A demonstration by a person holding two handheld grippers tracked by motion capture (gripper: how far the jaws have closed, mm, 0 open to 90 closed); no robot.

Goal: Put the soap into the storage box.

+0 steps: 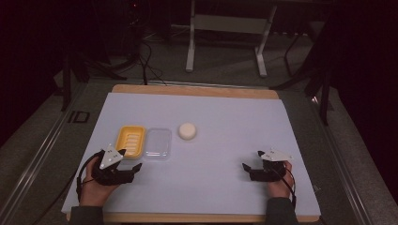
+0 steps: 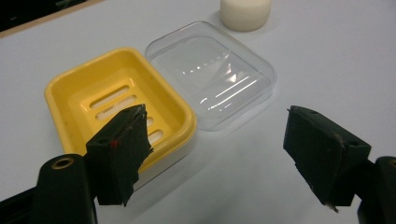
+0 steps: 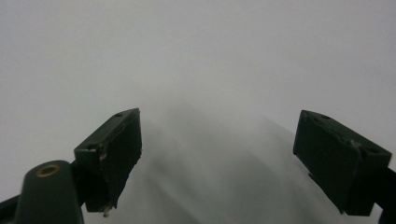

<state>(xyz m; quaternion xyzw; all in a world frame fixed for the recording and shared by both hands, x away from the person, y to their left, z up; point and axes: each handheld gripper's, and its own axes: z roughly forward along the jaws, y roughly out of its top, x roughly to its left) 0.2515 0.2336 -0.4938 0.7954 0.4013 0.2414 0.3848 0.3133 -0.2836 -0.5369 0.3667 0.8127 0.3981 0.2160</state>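
Both your grippers gape empty; left gripper (image 1: 130,165) sits just beside the dish (image 1: 130,141), right gripper (image 1: 251,161) well apart from soap (image 1: 187,131).

One marking can be read: the dark letters "ID" (image 1: 78,116), printed large on the grey floor surface just left of the pale sheet-covered wooden bench (image 1: 244,117), about level with its far-left corner. In the high view the letters stand upright as seen from the person's side, between the bench edge and a metal rail running along the floor.

The yellow slotted plastic soap dish (image 2: 74,88), the clear plastic lid (image 2: 243,70) beside it and the round cream soap bar (image 2: 245,11) bear no legible print, label or brand in the left gripper view. Nothing legible appears in the right gripper view.
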